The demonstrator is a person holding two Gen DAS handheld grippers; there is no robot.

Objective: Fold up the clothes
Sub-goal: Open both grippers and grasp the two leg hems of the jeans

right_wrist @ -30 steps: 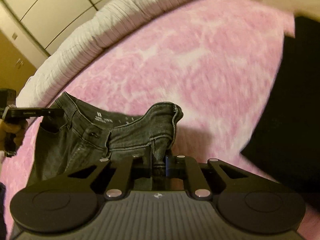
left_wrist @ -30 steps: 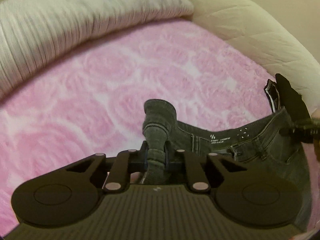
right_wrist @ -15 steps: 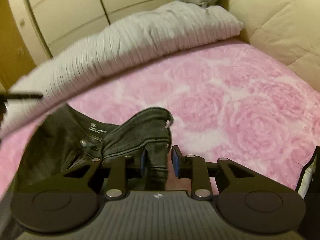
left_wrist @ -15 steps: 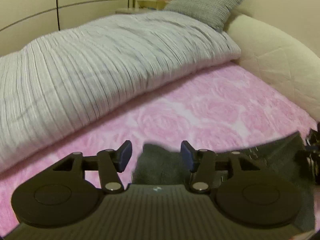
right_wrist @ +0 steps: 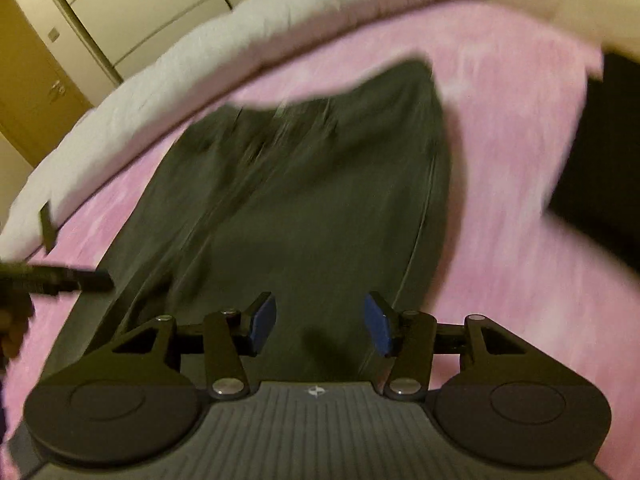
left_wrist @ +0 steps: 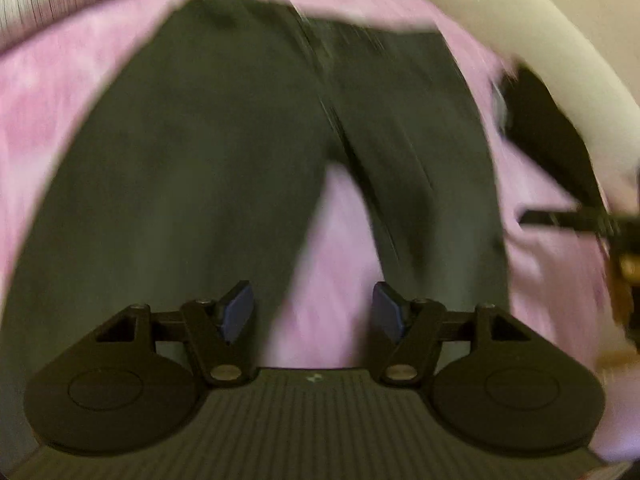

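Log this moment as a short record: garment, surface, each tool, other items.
garment: dark grey jeans, spread flat, legs apart toward the camera
surface: pink blanket on the bed
left tool: open, empty, above the gap between the legs
right tool: open, empty, over one leg
other: black garment at right; grey duvet behind
image: motion-blurred

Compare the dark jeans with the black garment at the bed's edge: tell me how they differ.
The jeans are dark grey and lie spread out flat mid-bed; the black garment is darker and sits at the side, cut off by the frame. The jeans show both legs parted; the black garment's shape is unclear. Both rest on the pink blanket.
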